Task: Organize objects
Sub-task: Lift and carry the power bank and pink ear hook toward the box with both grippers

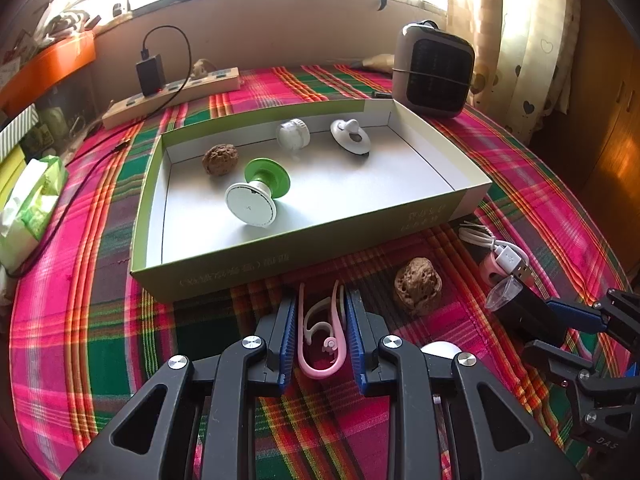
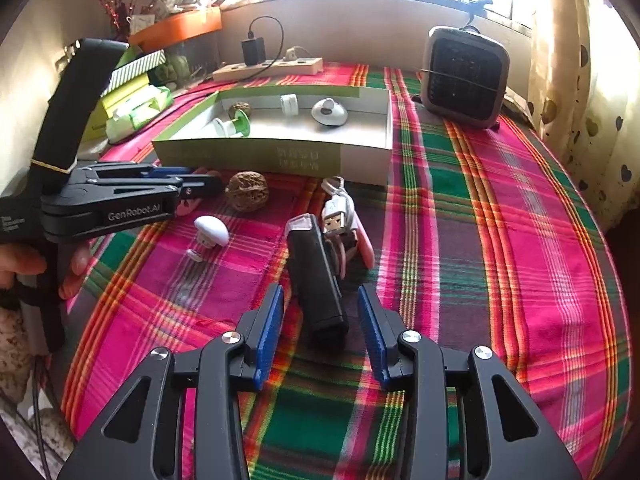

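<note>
My left gripper (image 1: 322,304) is shut on a pink and white clip (image 1: 320,340) that lies on the plaid cloth just in front of the green box (image 1: 280,256). In the right wrist view the left gripper (image 2: 208,180) comes in from the left, held by a hand. My right gripper (image 2: 320,292) stands open around a small black lamp with a clear tip (image 2: 316,280); a gap shows on each side of the lamp. A walnut (image 1: 418,286) and a white USB cable in a pink holder (image 2: 338,216) lie between the two grippers. A white mushroom-shaped hook (image 2: 212,230) is nearby.
The box holds a second walnut (image 1: 220,159), a green and white reel (image 1: 258,196), a small white jar (image 1: 293,134) and a white suction hook (image 1: 351,137). A grey heater (image 1: 434,70) stands behind it at the right, a power strip (image 1: 172,94) at the left, and a tissue pack (image 1: 28,204) by the left edge.
</note>
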Demonstrator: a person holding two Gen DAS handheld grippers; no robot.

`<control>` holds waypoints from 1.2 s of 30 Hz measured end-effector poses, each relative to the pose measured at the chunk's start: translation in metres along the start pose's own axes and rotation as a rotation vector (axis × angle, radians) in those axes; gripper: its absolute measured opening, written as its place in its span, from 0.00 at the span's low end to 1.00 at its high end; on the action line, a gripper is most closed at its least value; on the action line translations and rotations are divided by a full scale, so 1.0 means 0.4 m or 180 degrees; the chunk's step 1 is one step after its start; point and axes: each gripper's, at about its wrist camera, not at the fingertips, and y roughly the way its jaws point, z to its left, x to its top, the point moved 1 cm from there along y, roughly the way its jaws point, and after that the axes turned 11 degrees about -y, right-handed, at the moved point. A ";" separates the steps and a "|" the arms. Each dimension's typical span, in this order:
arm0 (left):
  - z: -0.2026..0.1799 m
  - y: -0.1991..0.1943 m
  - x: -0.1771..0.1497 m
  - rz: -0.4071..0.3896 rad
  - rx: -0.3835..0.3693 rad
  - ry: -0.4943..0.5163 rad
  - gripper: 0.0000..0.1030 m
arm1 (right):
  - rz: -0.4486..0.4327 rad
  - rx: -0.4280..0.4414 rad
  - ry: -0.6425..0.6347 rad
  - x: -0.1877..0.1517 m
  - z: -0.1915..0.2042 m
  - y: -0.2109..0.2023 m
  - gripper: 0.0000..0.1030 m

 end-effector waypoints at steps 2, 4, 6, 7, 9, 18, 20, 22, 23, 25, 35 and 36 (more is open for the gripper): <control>0.002 -0.003 -0.004 -0.0001 -0.0004 -0.0008 0.21 | -0.0017 -0.0016 -0.0005 0.003 0.003 -0.001 0.37; 0.002 -0.004 -0.007 0.0000 -0.0005 -0.0013 0.21 | -0.0011 -0.0002 -0.0017 0.006 0.006 0.003 0.26; 0.003 -0.006 -0.009 -0.0003 0.0003 -0.0011 0.21 | -0.0012 0.0023 -0.0038 0.007 0.011 0.005 0.25; 0.003 -0.007 -0.010 -0.0005 0.0005 -0.0007 0.21 | -0.0012 0.0029 -0.0046 0.008 0.012 0.005 0.25; 0.003 -0.008 -0.010 -0.0004 0.0005 -0.0014 0.21 | -0.0021 0.0055 -0.0049 0.010 0.016 0.006 0.25; 0.004 -0.008 -0.010 -0.0004 -0.0002 -0.0016 0.21 | 0.0076 0.0120 -0.0085 0.029 0.017 0.038 0.25; 0.003 -0.009 -0.012 -0.0003 0.0001 -0.0012 0.21 | 0.0081 0.0123 -0.0081 0.036 0.015 0.044 0.25; 0.003 -0.008 -0.012 -0.0007 0.0003 -0.0003 0.21 | 0.0090 0.0096 -0.0091 0.042 0.017 0.048 0.25; 0.003 -0.008 -0.012 -0.0007 0.0003 -0.0006 0.21 | 0.0086 0.0089 -0.0083 0.045 0.017 0.049 0.25; 0.002 -0.007 -0.012 -0.0004 0.0002 -0.0003 0.21 | 0.0088 0.0087 -0.0067 0.048 0.016 0.053 0.25; 0.003 -0.011 -0.010 -0.0028 0.0009 0.0002 0.21 | 0.0066 0.0073 -0.0052 0.050 0.014 0.052 0.24; 0.003 -0.012 -0.011 -0.0031 0.0007 0.0000 0.21 | 0.0064 0.0072 -0.0050 0.051 0.013 0.051 0.24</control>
